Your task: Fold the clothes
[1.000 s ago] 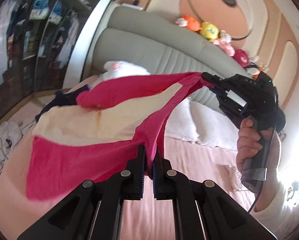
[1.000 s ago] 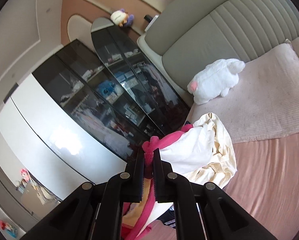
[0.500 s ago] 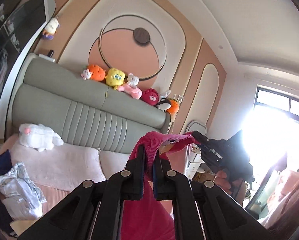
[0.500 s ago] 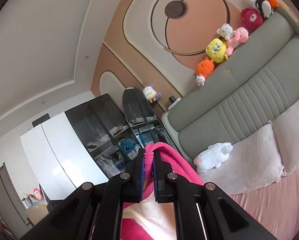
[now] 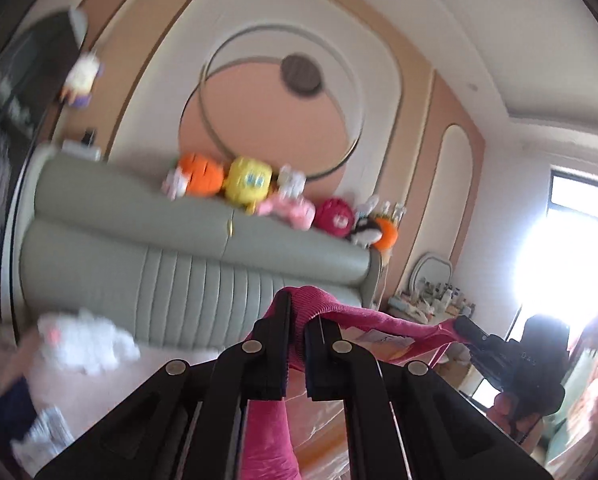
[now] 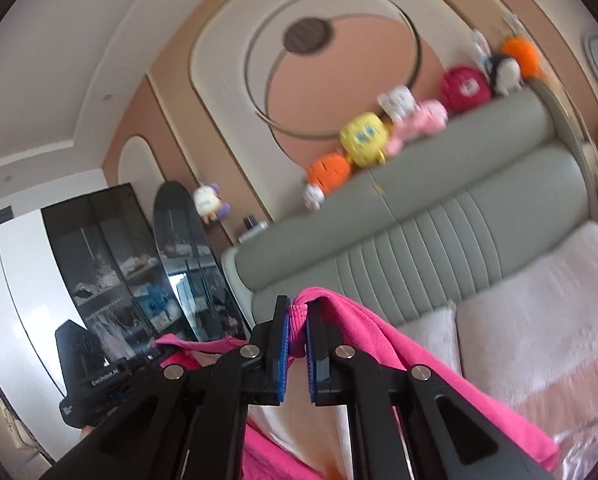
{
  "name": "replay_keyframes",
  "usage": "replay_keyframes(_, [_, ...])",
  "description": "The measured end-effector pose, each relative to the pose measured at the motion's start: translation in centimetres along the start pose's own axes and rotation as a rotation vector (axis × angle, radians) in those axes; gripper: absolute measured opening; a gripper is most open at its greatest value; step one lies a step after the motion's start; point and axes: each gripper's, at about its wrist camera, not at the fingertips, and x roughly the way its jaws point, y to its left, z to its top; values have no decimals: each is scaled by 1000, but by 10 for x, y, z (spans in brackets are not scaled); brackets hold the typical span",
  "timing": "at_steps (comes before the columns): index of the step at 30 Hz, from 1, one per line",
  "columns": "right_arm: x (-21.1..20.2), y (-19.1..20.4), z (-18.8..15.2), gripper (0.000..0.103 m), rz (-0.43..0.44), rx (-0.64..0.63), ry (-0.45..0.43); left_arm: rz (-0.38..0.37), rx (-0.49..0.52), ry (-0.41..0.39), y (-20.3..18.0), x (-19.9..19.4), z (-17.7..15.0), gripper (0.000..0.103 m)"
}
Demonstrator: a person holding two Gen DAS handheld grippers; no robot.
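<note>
A pink garment with a cream panel (image 5: 363, 316) hangs stretched between my two grippers, held up in the air above the bed. My left gripper (image 5: 297, 312) is shut on one ribbed pink edge of it. My right gripper (image 6: 297, 316) is shut on another bunched pink edge (image 6: 297, 332); the cloth drapes down to the right of it (image 6: 439, 380). Each gripper shows in the other's view: the right one at the far right (image 5: 463, 326), the left one at the lower left (image 6: 155, 354). The lower part of the garment is hidden below the frames.
A grey padded headboard (image 5: 203, 280) with a row of plush toys (image 5: 247, 182) on top stands ahead. A white plush toy (image 5: 87, 340) and pillows (image 6: 539, 312) lie on the pink bed. Dark glass cabinets (image 6: 111, 264) stand left. Other clothes (image 5: 23, 420) lie at the lower left.
Both grippers have lifted the pink garment from low over the bed up high, and both views now tilt toward the wall and ceiling. The two grippers have spread apart, stretching the cloth.
</note>
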Motion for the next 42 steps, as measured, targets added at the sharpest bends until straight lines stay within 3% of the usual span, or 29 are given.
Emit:
replay_keyframes(1, [-10,16,23,5,40,-22,-49,0,63,-57,-20,-16,24,4])
replay_keyframes(4, [-52,66,52,5,76,-131,-172,58,231,-143,-70,-69,38,4])
replay_keyframes(6, [-75,80,43,5,66,-153,-171,64,247,-116,-85,-97,12,4])
replay_keyframes(8, [-94,82,20,5,47,-140,-125,69,222,-11,-82,-108,-32,5])
replay_keyframes(12, [-118,32,-72,5,-26,-3,103,58,111,313,-51,-99,-155,5])
replay_keyframes(17, [-127,-36,-207,6,-284,12,377,64,-25,757,-22,-59,-327,5])
replay_keyframes(19, [-125,-60,-250,6,-373,5,469,77,-65,872,-19,-51,-381,5])
replay_keyframes(21, [-124,-79,-284,6,-441,21,552,85,-117,921,-20,-51,-417,5])
replay_keyframes(24, [-133,-101,-320,6,-505,71,651,77,-110,964,-36,-64,-447,6])
replay_keyframes(29, [-143,-130,-351,7,-531,229,792,84,-69,1024,-47,-60,-458,6])
replay_keyframes(32, [-155,-130,-356,7,-570,243,810,30,-12,1054,-59,-63,-468,6])
replay_keyframes(35, [-159,-125,-354,18,-604,242,846,-5,-4,1101,-61,-64,-483,12])
replay_keyframes(38, [-167,-122,-345,42,-581,258,838,-1,-32,1145,-56,-72,-495,35])
replay_keyframes(40, [-173,-119,-338,45,-573,256,817,-30,-61,1141,-53,-78,-492,57])
replay_keyframes(42, [-166,-117,-335,45,-594,185,795,-60,-64,1109,-53,-81,-480,61])
